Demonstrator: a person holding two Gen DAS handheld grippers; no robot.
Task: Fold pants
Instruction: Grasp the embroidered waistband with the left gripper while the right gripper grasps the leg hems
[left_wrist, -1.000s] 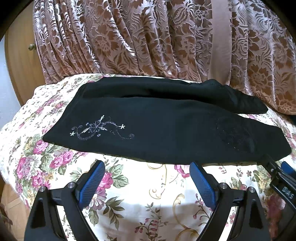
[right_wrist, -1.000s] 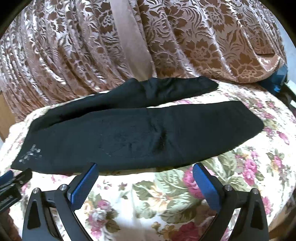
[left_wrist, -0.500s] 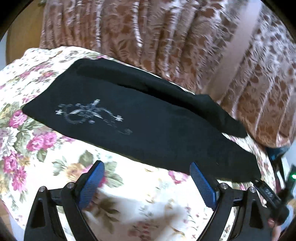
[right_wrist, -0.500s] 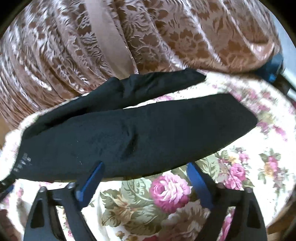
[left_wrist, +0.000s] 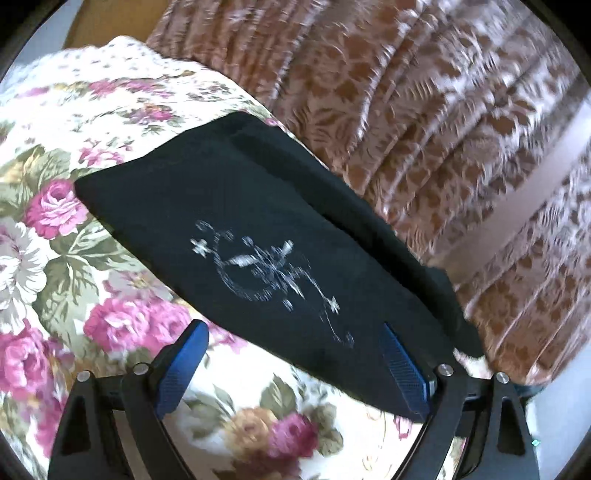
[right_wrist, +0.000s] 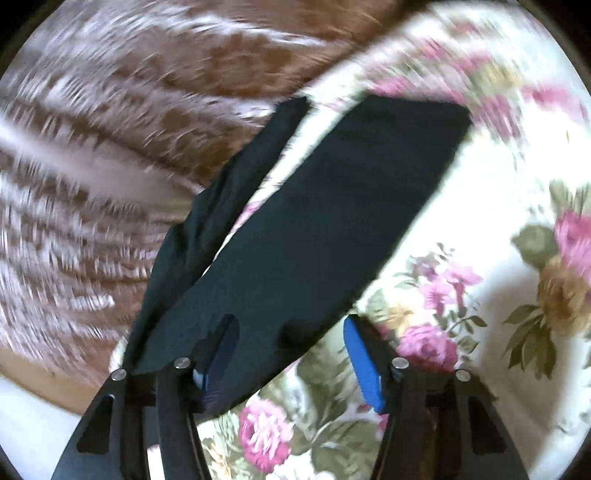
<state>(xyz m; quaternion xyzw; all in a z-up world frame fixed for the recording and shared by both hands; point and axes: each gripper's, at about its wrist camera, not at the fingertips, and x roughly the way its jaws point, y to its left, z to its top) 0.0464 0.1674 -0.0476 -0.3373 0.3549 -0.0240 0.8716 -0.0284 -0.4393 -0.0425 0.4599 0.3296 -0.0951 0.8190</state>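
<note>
Black pants (left_wrist: 258, 206) lie flat on a flowered bedspread (left_wrist: 103, 258), with white embroidery (left_wrist: 266, 273) facing up. My left gripper (left_wrist: 293, 332) stands wide open at the pants' near edge; its right fingertip (left_wrist: 397, 350) is over the cloth and its left one over the bedspread. In the right wrist view one leg of the pants (right_wrist: 332, 221) runs up to the right, and the other leg (right_wrist: 221, 199) lies beside it. My right gripper (right_wrist: 290, 332) is closing with the leg's near edge between its jaws, and a small bump of cloth rises there. The pads do not visibly press the cloth.
A brown patterned curtain (left_wrist: 443, 129) hangs right behind the bed, close to the far leg, and shows as a blurred curtain (right_wrist: 110, 147) in the right wrist view. Wooden furniture (left_wrist: 110, 22) stands at the far left. Bare bedspread (right_wrist: 461, 295) lies right of the pants.
Both grippers have come in to the pants' near edge and rolled, so both views tilt. The right jaws have narrowed around the leg's edge. The left jaws stay wide.
</note>
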